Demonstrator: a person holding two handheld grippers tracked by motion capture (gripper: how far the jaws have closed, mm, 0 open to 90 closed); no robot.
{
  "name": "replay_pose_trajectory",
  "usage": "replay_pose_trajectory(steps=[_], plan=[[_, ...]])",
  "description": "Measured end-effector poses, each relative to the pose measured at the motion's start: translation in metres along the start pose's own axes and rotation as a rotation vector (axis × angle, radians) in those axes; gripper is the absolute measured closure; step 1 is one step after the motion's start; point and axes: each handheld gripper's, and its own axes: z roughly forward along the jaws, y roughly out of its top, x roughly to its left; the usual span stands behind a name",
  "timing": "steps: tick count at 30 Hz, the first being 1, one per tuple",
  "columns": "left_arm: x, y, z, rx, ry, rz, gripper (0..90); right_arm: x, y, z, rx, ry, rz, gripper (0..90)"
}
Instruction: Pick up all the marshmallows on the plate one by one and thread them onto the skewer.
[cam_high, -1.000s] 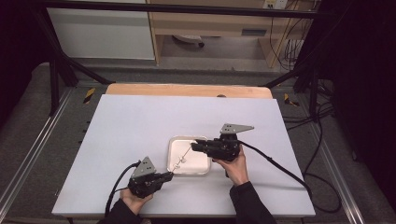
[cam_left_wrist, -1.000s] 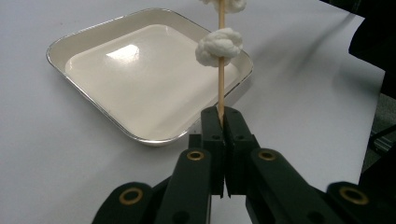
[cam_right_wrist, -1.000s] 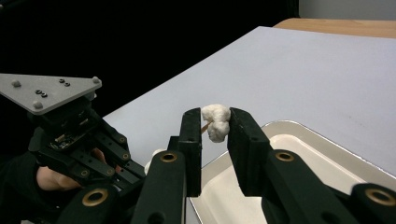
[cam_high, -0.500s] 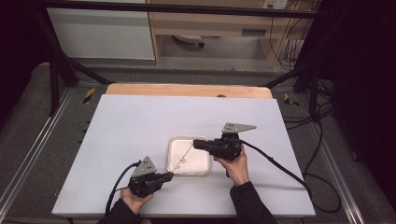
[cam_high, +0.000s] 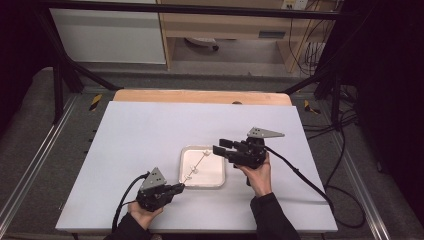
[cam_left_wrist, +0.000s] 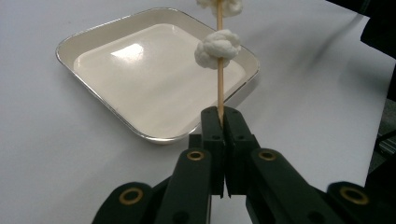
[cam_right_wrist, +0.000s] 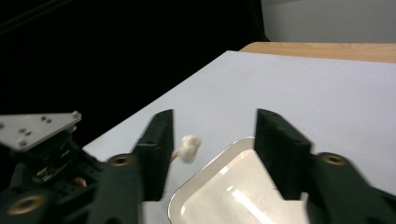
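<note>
Both grippers black – left gripper (cam_high: 181, 187), right gripper (cam_high: 220, 146) – each topped by a grey three-cornered plate with small screws. Brass-ringed pivots on the blocky jaws. Black cables trail back. Dark sleeves at both wrists.

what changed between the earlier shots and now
The right gripper has just opened its jaws and let go of the far end of the skewer; nothing sits between them now. The left gripper stays clamped on the near end, holding the skewer and its white lumps over the tray, which hasn't moved.
</note>
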Motion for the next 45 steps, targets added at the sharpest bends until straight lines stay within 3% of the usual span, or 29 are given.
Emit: replay_pose_trajectory(steps=[2,8,14,17,20,26,38,45], plan=[[-0.001,0.0,-0.001,-0.007,-0.003,0.001,88.5,-0.002,0.001,0.002,-0.008,0.001,0.023,41.8],[-0.002,0.0,-0.001,-0.015,-0.013,0.009,88.5,-0.004,-0.003,0.01,0.017,0.063,0.099,49.6],[-0.003,0.0,0.001,0.0,-0.022,0.014,88.5,-0.003,-0.01,0.016,0.057,0.12,0.139,68.6],[-0.003,0.0,0.003,0.023,-0.018,0.008,88.5,-0.001,-0.011,0.015,0.057,0.117,0.127,80.4],[-0.003,0.0,0.004,0.037,-0.02,0.003,88.6,0.0,-0.011,0.014,0.062,0.118,0.12,82.6],[-0.004,0.001,0.007,0.08,-0.019,-0.026,88.7,0.005,-0.014,0.016,0.077,0.07,0.055,84.8],[-0.003,0.003,0.011,0.133,-0.062,-0.155,88.8,0.009,-0.023,0.022,0.115,-0.032,-0.07,85.7],[-0.008,0.004,0.015,0.143,-0.085,-0.161,88.8,0.012,-0.024,0.022,0.117,-0.063,-0.124,85.7]])
